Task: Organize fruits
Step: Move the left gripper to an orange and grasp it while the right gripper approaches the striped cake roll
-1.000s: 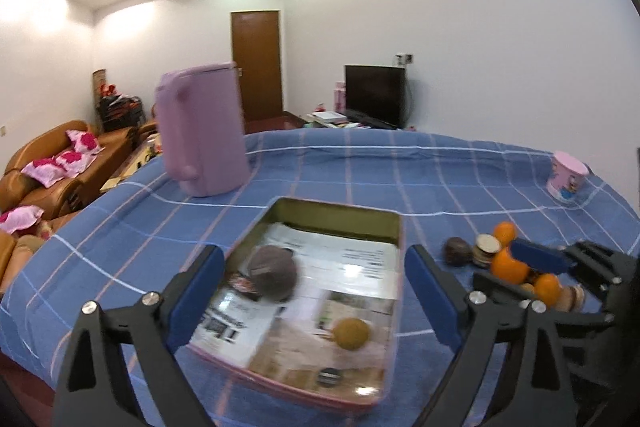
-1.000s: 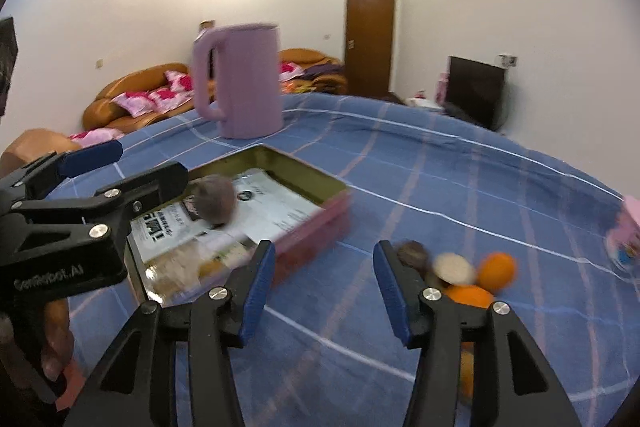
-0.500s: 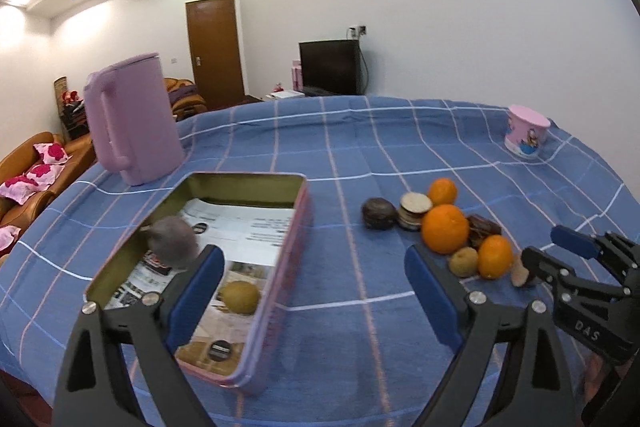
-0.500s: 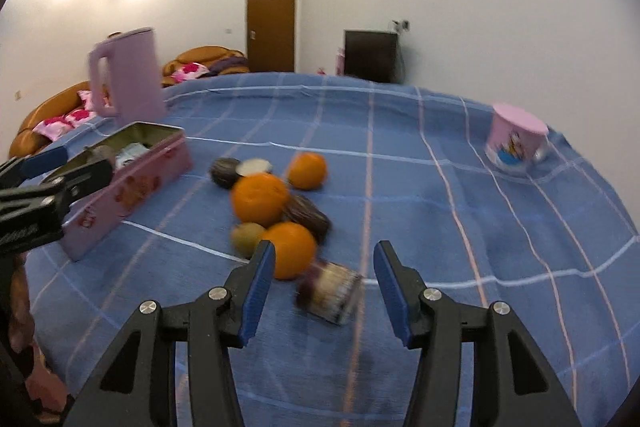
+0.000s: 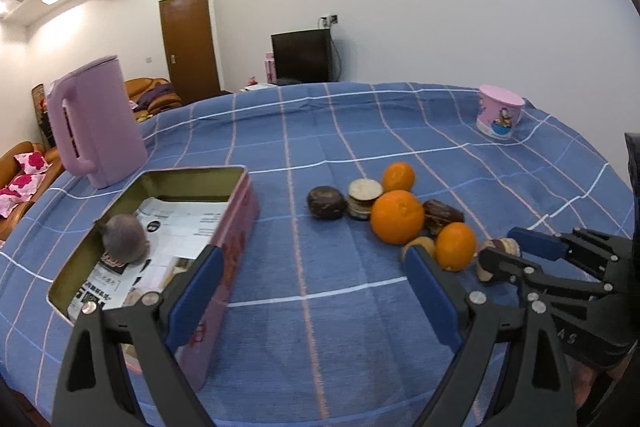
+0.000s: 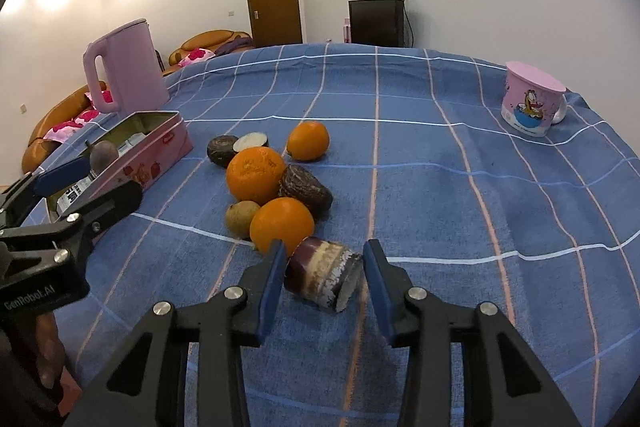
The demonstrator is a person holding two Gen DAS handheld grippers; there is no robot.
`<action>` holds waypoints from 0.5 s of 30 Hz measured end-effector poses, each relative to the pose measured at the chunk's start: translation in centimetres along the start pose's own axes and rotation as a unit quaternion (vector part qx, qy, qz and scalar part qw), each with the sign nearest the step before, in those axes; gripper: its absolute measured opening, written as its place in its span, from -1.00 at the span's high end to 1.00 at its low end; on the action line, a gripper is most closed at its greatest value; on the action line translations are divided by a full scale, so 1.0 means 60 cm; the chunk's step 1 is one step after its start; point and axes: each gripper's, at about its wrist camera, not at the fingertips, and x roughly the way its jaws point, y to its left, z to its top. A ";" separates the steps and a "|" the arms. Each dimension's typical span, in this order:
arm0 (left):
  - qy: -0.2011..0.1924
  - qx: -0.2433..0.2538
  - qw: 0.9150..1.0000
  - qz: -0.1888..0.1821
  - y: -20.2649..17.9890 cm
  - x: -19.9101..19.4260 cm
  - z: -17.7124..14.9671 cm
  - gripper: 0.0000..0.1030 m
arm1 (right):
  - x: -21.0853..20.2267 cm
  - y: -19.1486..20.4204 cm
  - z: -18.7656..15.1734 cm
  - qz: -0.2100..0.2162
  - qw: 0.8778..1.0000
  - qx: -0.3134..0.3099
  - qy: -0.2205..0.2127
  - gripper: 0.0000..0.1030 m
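Both cameras had swung away from the pink tin since a second earlier, when it filled the left view, and the heap of fruit now sat in the middle of each picture. On the blue checked cloth the right gripper pointed down at a cut purple-skinned piece lying on its side at the near edge of the heap; its blue pads flanked that piece and its jaws were closing, though a narrow gap showed on either side and no pad pressed on it. Just behind lay a small orange touching a brownish round fruit, then a larger orange beside a dark wrinkled fruit, and farther back a third orange and two dark halves. The left gripper hung with its jaws spread wide over bare cloth, between the tin and the heap, gripping nothing. Inside the tin, on printed paper, rested a greyish-purple round fruit. A pink kettle stood behind the tin, and a pink cartoon mug stood well apart at the far right.
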 end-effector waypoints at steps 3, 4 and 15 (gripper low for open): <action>-0.004 0.009 1.000 -0.010 -0.015 -0.001 0.005 -0.82 | -0.007 -0.011 0.000 -0.006 1.000 0.010 -0.012 0.21; -0.003 0.010 1.000 -0.016 -0.020 0.000 0.006 -0.82 | -0.009 -0.016 0.000 -0.015 1.000 0.012 -0.015 0.21; 0.028 0.041 0.996 -0.080 -0.100 0.037 0.016 -0.49 | -0.021 -0.073 0.000 -0.066 0.997 0.031 -0.020 0.21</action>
